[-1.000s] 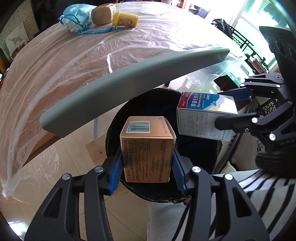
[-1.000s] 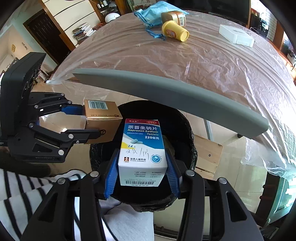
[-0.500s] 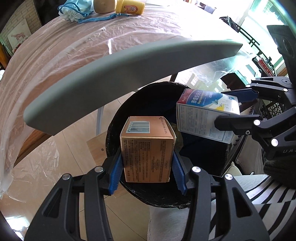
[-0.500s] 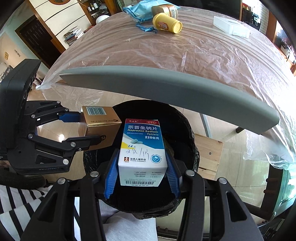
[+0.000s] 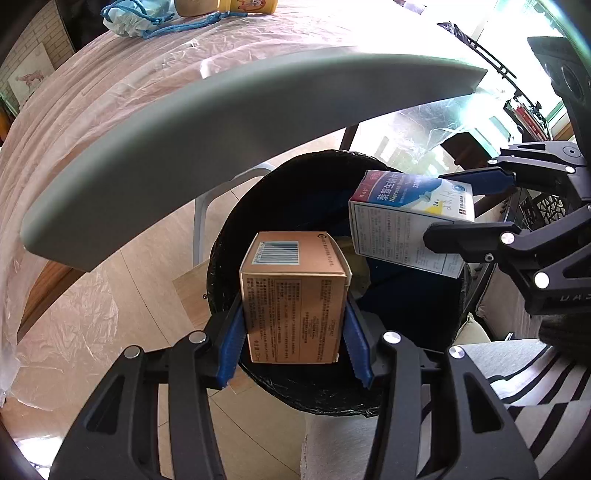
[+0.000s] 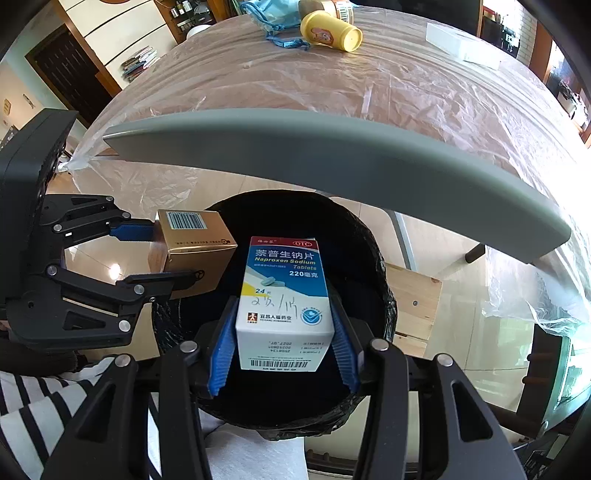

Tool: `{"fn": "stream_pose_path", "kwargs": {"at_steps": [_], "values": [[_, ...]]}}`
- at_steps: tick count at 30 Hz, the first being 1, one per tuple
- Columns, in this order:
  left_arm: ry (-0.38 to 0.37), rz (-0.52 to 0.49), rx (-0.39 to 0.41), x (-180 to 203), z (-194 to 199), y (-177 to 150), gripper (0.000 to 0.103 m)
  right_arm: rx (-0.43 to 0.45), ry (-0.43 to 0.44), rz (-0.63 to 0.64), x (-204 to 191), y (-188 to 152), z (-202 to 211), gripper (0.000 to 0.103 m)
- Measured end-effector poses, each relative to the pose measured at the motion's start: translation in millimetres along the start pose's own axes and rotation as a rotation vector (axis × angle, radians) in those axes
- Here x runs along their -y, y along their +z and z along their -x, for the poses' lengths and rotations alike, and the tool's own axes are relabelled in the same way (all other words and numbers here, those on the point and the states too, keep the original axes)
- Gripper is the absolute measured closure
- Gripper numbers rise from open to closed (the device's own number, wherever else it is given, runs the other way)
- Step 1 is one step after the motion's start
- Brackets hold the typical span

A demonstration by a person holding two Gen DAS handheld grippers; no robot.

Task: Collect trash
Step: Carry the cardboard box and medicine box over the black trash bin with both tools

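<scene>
My left gripper is shut on a gold-brown carton and holds it above the mouth of a black-lined trash bin. My right gripper is shut on a white and blue medicine box and holds it above the same bin. In the left wrist view the medicine box and right gripper are at the right. In the right wrist view the carton and left gripper are at the left.
A grey table edge arches over the bin. The plastic-covered table holds a yellow cup, a blue pouch and a white box. A striped sleeve lies below.
Both grippers have moved lower and closer over the bin, still holding their boxes. The table edge now sits higher in both views.
</scene>
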State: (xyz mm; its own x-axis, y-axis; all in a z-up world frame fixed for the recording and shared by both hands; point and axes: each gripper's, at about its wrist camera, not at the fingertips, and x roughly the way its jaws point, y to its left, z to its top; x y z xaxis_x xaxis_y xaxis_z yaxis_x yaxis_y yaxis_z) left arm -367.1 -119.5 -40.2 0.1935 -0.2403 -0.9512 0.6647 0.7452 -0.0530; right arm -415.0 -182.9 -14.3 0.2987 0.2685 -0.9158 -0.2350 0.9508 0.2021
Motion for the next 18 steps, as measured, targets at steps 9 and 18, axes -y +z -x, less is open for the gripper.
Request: {"fn": "stream_pose_path", "kwargs": {"at_steps": [9,18], "values": [[0.013,-0.021,-0.007,8,-11,-1,0.054,-0.021,-0.021,0.014,-1,0,-9,0.057],[0.018,-0.03,-0.012,13,-16,-1,0.054,-0.035,-0.035,0.016,-1,-2,-15,0.057]]}}
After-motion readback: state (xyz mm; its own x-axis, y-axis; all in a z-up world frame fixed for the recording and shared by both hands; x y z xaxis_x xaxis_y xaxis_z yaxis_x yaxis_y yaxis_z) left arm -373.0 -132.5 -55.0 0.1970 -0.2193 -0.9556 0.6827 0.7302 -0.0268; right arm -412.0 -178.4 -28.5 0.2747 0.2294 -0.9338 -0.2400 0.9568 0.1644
